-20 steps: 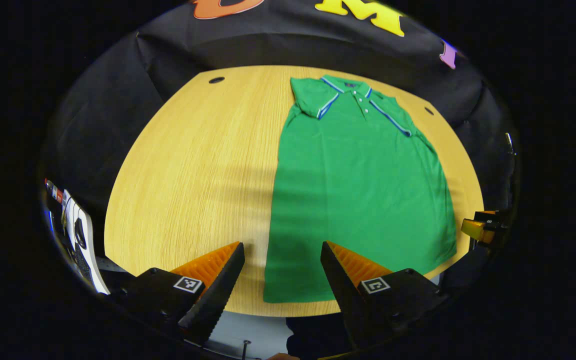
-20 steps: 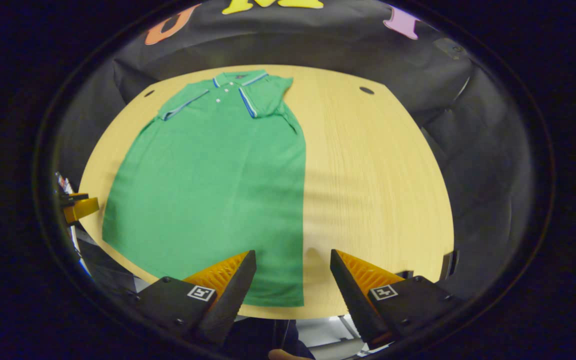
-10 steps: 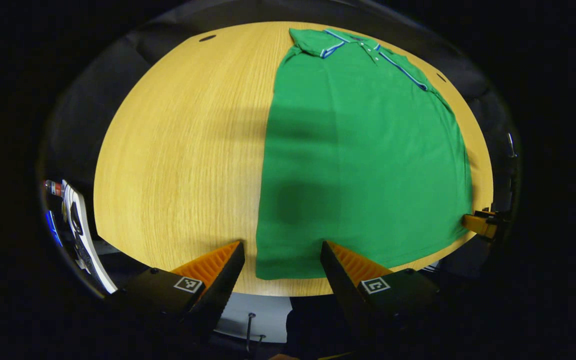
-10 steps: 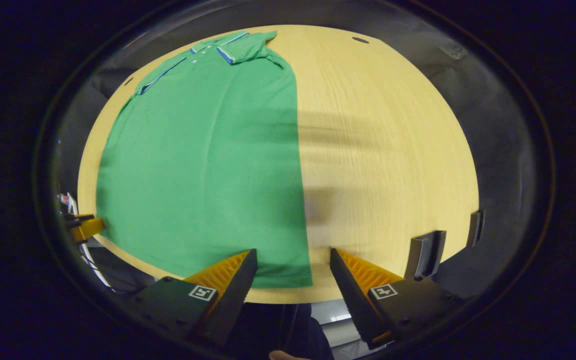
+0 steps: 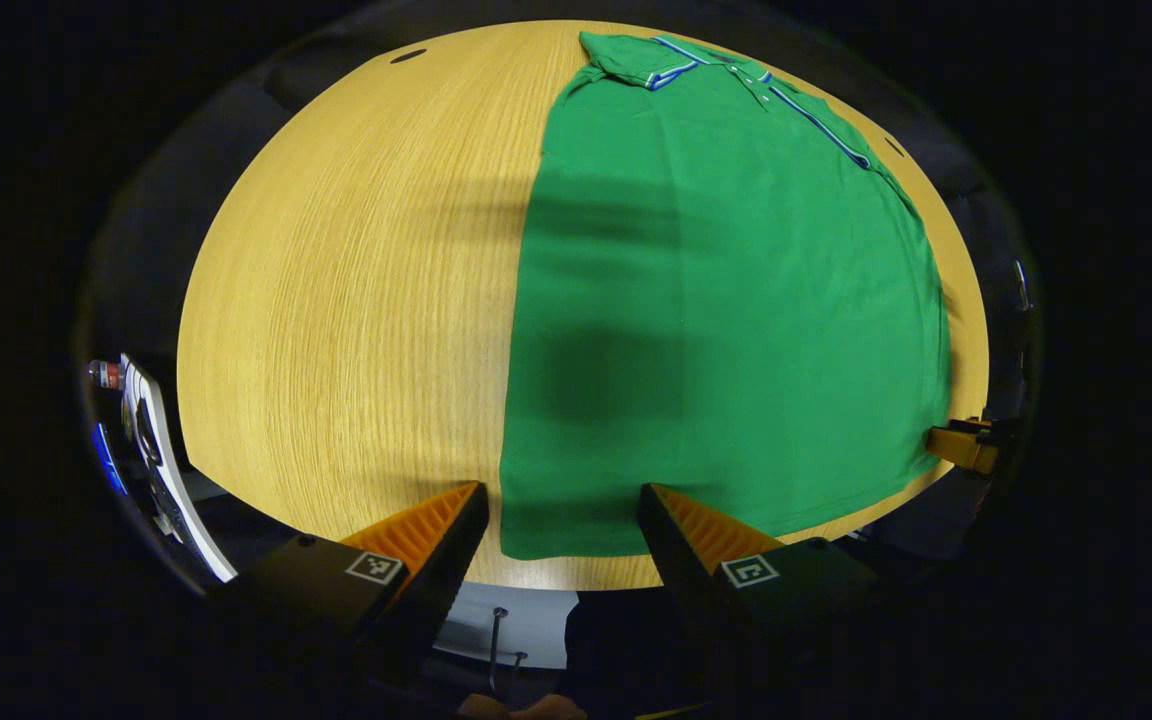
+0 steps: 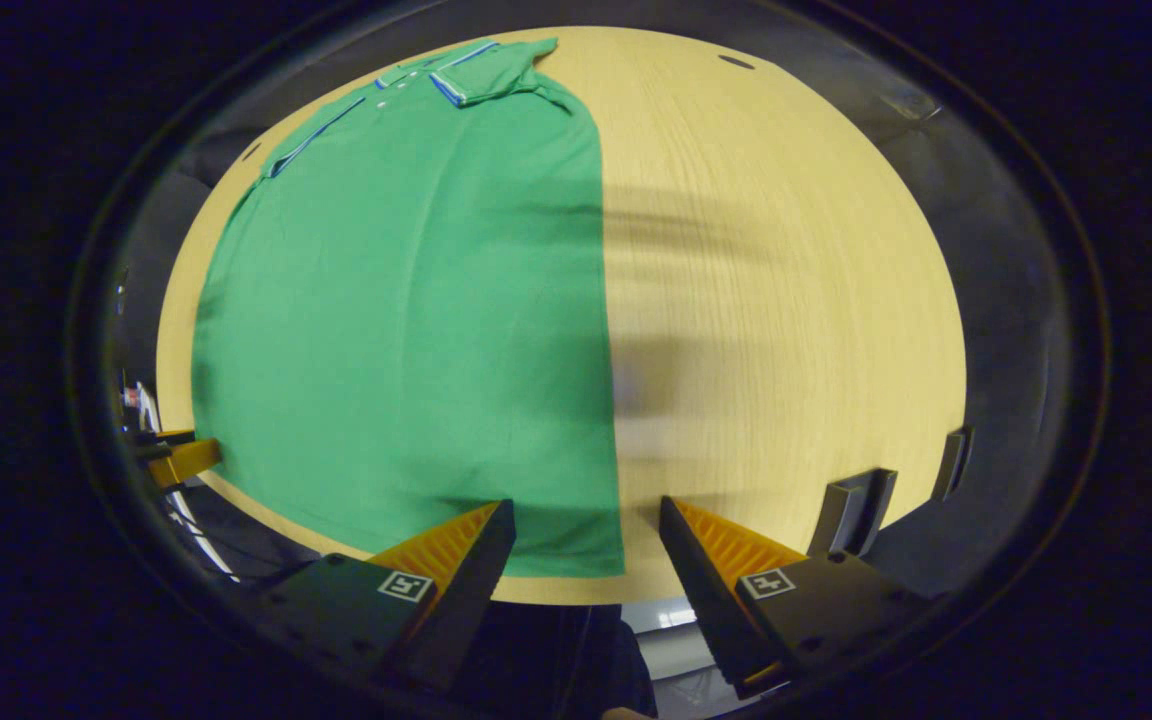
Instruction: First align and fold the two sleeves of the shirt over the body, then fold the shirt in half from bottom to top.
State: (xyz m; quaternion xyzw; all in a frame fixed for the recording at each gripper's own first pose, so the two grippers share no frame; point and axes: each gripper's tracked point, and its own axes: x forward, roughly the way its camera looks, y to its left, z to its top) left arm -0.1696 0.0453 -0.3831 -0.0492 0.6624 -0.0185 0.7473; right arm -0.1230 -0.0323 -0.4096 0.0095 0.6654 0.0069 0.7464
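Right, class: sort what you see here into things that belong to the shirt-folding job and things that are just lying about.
Belongs to the job:
green shirt, sleeves folded in
left claw, open at one hem corner
right claw, open at the other corner

Just about:
wooden table
grey brackets at the table edge

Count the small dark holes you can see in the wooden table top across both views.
2 holes. One hole lies at the far corner to the shirt's left, also seen from the right gripper view; the other at the far corner beside its opposite shoulder. More may lie hidden.
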